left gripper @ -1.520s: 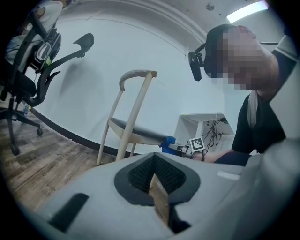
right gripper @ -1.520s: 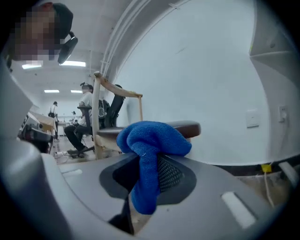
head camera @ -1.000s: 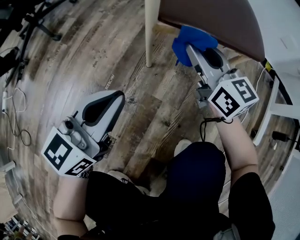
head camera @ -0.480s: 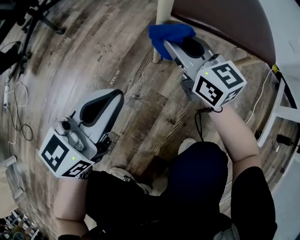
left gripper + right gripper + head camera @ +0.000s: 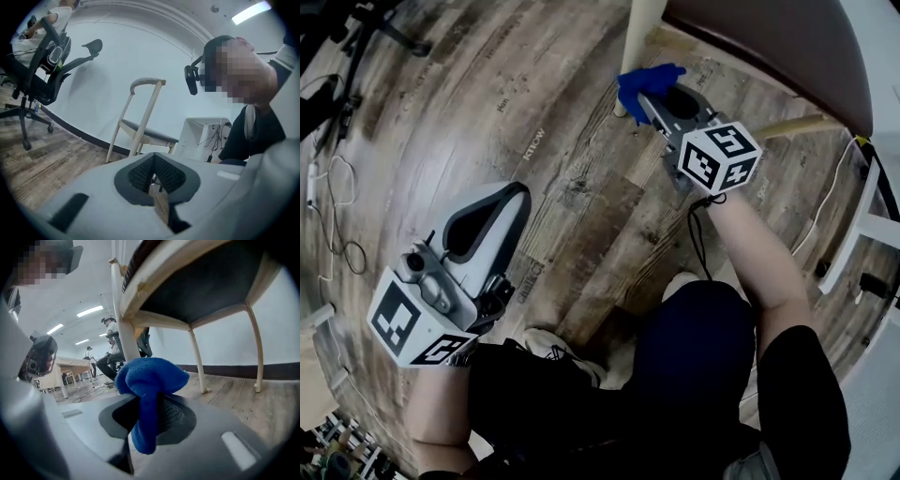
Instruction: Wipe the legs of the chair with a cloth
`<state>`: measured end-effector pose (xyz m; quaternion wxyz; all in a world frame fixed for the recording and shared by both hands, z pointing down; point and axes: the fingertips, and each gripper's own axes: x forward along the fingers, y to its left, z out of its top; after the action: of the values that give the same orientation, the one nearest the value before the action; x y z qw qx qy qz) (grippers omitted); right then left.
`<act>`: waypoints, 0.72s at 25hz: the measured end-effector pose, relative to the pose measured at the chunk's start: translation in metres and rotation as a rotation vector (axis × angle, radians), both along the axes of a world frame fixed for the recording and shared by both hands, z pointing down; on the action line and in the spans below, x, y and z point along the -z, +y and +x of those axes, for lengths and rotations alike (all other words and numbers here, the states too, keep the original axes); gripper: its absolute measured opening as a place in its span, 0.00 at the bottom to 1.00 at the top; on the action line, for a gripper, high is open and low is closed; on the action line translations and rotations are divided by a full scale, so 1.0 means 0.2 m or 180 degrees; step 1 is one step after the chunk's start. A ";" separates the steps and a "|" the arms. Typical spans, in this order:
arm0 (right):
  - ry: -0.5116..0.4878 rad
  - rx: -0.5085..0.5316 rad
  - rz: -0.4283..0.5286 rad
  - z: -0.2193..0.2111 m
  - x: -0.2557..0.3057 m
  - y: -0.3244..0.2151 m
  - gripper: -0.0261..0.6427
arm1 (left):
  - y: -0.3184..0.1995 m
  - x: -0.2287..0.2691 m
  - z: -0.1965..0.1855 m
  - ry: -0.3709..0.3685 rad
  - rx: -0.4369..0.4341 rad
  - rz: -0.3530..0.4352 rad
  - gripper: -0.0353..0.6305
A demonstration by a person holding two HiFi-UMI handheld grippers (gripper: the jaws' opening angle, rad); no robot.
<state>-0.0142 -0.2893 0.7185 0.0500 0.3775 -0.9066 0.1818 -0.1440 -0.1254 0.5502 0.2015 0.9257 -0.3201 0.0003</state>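
- Blue cloth (image 5: 645,82) pinched in the right tool (image 5: 652,101), against the pale chair leg (image 5: 637,37) just ahead.
- Left tool (image 5: 516,192) closed, empty, well apart over the wood floor (image 5: 581,178).

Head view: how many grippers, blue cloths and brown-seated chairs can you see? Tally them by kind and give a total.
Grippers: 2, the left gripper and the right gripper
Blue cloth: 1, clamped in the right gripper
Chair: 1
Total: 4
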 end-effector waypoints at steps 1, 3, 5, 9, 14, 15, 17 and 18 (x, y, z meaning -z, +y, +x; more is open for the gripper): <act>0.0056 -0.0007 -0.0053 0.00 -0.08 0.00 0.17 | 0.00 0.00 -0.01 0.0000 0.0020 -0.0010 0.06; 0.0209 0.0007 -0.0191 -0.01 -0.25 0.01 0.17 | 0.00 -0.01 -0.04 -0.0005 0.0050 -0.0049 0.06; 0.0371 0.0022 -0.0329 -0.02 -0.41 0.02 0.17 | 0.01 -0.02 -0.06 -0.0003 0.0072 -0.0085 0.06; 0.0539 -0.0038 -0.0538 -0.02 -0.63 0.00 0.17 | 0.01 -0.02 -0.11 -0.0021 0.0126 -0.0099 0.06; 0.0979 -0.0028 -0.0746 -0.03 -0.88 0.01 0.17 | 0.02 -0.04 -0.17 -0.0048 0.0193 -0.0131 0.06; 0.1041 -0.0032 -0.0795 -0.03 -0.92 0.00 0.17 | 0.02 -0.04 -0.18 -0.0057 0.0202 -0.0136 0.06; 0.1157 -0.0032 -0.0884 -0.03 -0.99 0.01 0.17 | 0.03 -0.05 -0.20 -0.0080 0.0223 -0.0156 0.06; 0.1202 -0.0035 -0.0921 -0.03 -1.02 0.01 0.17 | 0.03 -0.06 -0.21 -0.0090 0.0236 -0.0168 0.06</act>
<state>-0.0204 -0.2878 0.9223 0.2713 0.3987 -0.8436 0.2363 -0.1862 -0.1198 0.5623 0.2212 0.9075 -0.3569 0.0144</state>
